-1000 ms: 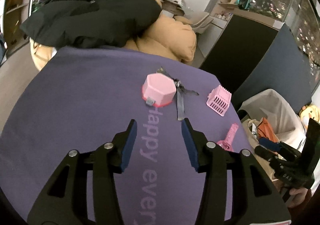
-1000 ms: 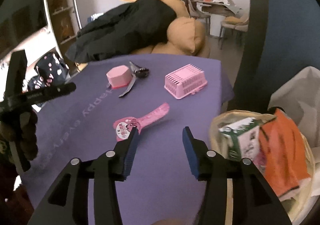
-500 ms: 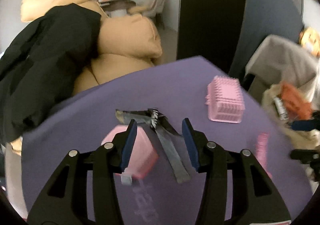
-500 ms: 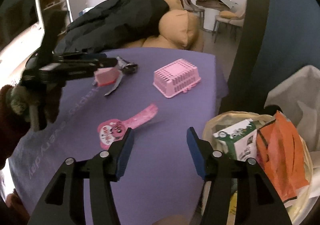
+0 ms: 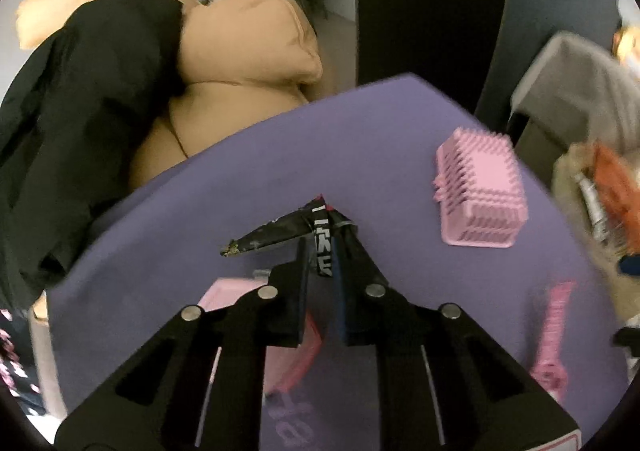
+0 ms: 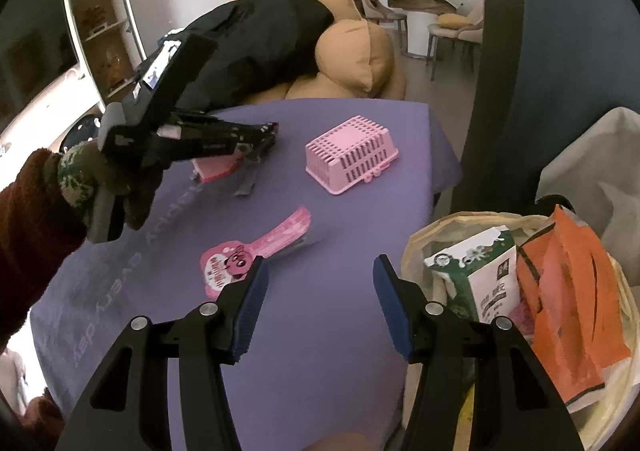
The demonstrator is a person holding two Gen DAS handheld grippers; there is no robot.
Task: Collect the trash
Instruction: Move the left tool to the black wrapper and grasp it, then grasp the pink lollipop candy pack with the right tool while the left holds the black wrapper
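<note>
On the purple tablecloth [image 6: 320, 331], the left gripper [image 5: 320, 251] has just been closing its jaws onto a black wrapper [image 5: 280, 233].

Its pads now pinch the crumpled wrapper, which lies at the far middle of the cloth, just beside a pink box [image 6: 214, 169] and left of an upturned pink basket [image 6: 352, 155]. Nearer, the right gripper [image 6: 318, 303] hangs with jaws spread wide and empty beside a pink fan-shaped card [image 6: 256, 251]. At the right edge, a trash bag [image 6: 416, 247] holds a milk carton [image 6: 480, 275] and an orange packet [image 6: 568, 303].
</note>
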